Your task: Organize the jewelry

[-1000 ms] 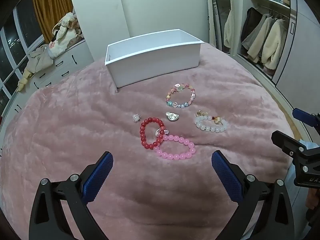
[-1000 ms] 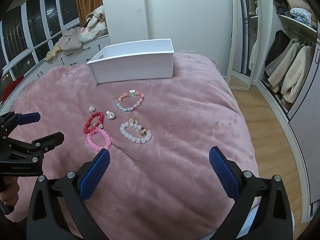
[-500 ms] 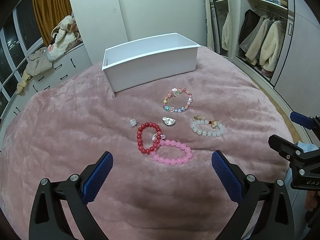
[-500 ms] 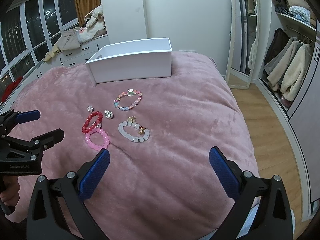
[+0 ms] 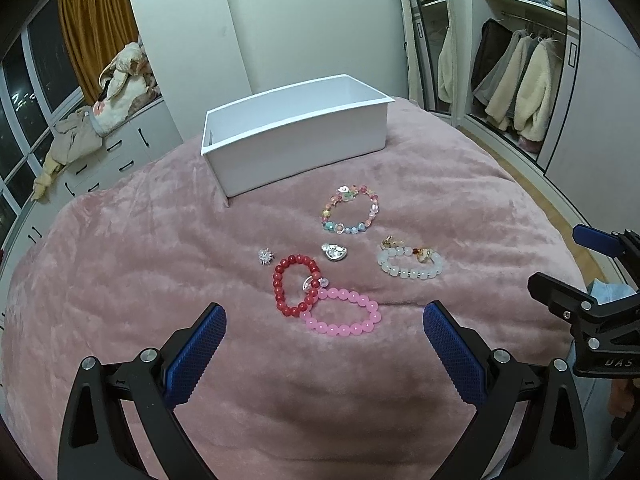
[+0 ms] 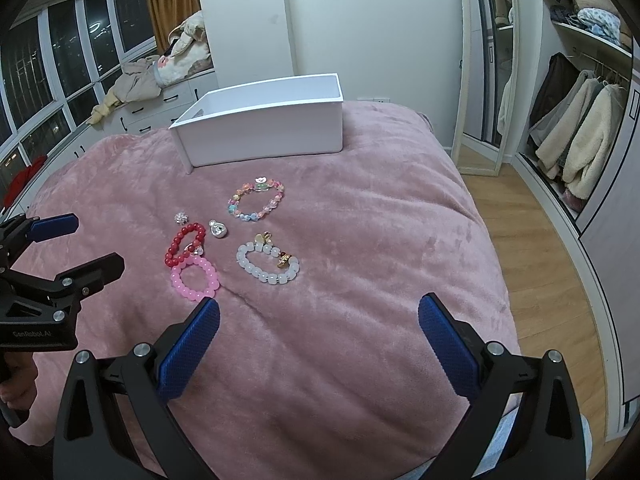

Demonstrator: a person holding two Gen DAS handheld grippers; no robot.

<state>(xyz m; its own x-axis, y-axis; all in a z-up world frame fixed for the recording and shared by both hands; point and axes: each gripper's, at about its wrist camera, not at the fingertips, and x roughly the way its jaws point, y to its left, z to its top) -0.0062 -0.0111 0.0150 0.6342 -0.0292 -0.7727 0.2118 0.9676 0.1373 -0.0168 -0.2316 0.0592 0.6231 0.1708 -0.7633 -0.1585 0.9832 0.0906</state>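
Left wrist view
Left gripper [image 5: 322, 322]: fingers spread wide, gripping nothing, above the blanket.
Jewelry: red bracelet [image 5: 295, 285] overlapping pink bracelet [image 5: 341, 317]; white bracelet [image 5: 411, 263] to the right; multicolored bracelet [image 5: 351, 209] nearer the white box [image 5: 296, 142]; silver charm [image 5: 335, 251] between them.
Surface: fuzzy pink blanket [image 5: 140, 264].

Right wrist view
Right gripper [image 6: 318, 320]: fingers released, holding nothing.
Room: wood floor [image 6: 536, 248], coats [image 6: 576, 136] hanging at right.

pink bed [image 5: 120, 264], bracelets [image 5: 340, 317], white box [image 5: 298, 138]
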